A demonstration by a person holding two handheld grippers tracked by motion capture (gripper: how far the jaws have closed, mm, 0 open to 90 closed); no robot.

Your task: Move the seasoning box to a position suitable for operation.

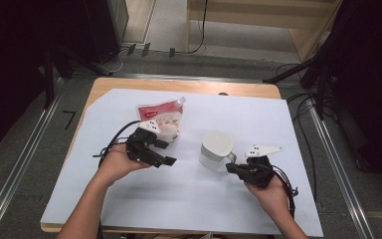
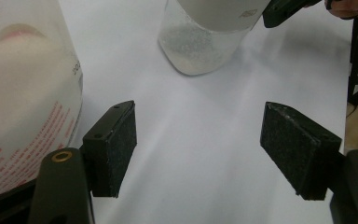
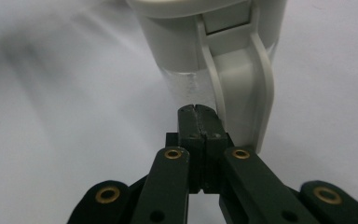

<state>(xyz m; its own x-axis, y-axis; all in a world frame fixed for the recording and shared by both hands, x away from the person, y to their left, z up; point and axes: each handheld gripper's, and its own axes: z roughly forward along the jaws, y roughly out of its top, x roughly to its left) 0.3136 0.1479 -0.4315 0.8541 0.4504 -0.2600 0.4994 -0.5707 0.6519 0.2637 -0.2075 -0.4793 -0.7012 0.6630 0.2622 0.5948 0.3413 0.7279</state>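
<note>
A white jug (image 1: 215, 149) with a lid and a side handle (image 3: 256, 88) stands on the white sheet, right of the middle. Its lower body (image 2: 200, 42) is clear with a grainy white look. My right gripper (image 1: 230, 168) is shut with nothing between its jaws; its tip (image 3: 196, 109) rests against the jug wall just left of the handle. A red and white pouch (image 1: 161, 115) lies at the back left of the sheet. My left gripper (image 1: 165, 152) stands open in front of the pouch (image 2: 23, 93), its jaws (image 2: 198, 109) wide over bare sheet.
The white sheet (image 1: 189, 199) covers most of the wooden table (image 1: 179, 85). Metal rails run along the floor on both sides, with cables (image 1: 303, 104) and dark stands at the back right. The jug stands between the two grippers.
</note>
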